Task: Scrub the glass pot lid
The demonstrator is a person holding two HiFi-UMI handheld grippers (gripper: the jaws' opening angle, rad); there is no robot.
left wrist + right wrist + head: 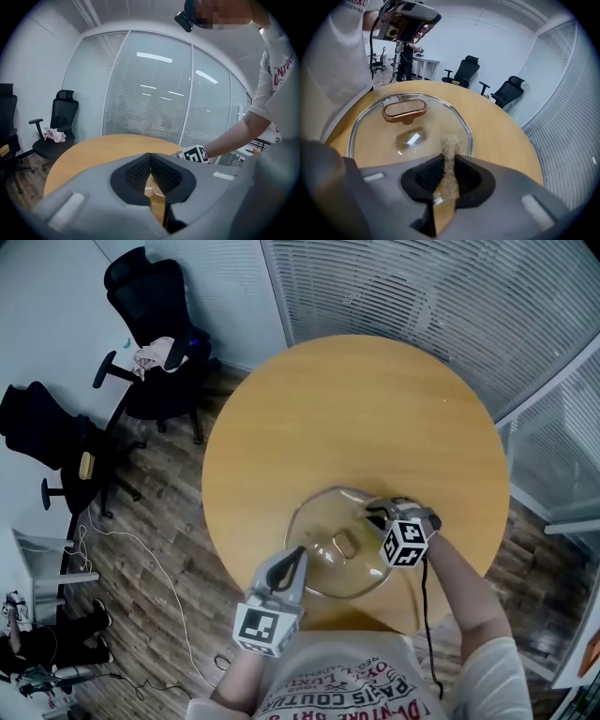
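Note:
The glass pot lid point(328, 517) lies dome-up on the round wooden table, its copper loop handle point(344, 545) in the middle. My right gripper point(377, 514) is at the lid's right rim. In the right gripper view it point(448, 156) is shut on a tan fibrous scrub pad point(450, 144), whose tip rests on the lid's glass point(412, 136) near the rim; the handle point(404, 108) is beyond. My left gripper point(298, 554) points at the lid's near-left rim. Its jaws point(150, 157) are shut with nothing seen between them, and the handle point(157, 191) shows below them.
The table point(356, 409) ends just behind the lid, against the person's body. Black office chairs point(155, 324) stand on the wood floor at the left, with cables point(141, 549) trailing there. A glass wall with blinds point(422, 287) runs behind the table.

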